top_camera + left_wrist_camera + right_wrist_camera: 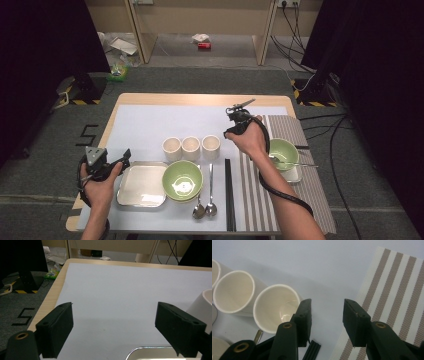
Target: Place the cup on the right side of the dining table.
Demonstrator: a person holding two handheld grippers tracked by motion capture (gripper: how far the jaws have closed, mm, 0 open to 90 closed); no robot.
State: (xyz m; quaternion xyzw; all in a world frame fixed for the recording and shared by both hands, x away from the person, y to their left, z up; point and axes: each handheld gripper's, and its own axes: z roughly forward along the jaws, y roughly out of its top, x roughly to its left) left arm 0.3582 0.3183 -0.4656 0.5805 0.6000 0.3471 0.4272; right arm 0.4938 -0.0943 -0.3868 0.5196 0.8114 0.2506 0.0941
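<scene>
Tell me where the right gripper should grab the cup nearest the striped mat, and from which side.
Grip the rightmost cup at its rim, from above. It stands upright and open, so one jaw of the open right gripper can probably go inside, one outside. The neighbouring cup crowds a side approach.

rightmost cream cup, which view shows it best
The right gripper view: the rightmost cream cup sits close, its rim and inside clear beside the right gripper. The high view shows it small; the left gripper view catches perhaps another cup's edge.

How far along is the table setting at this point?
Looks done: a green bowl with a spoon on a tray on the striped placemat. In hand: the right tool, open and empty, hovers beside the nearest cup. Left: cups, chopsticks, spoons, second bowl.
</scene>
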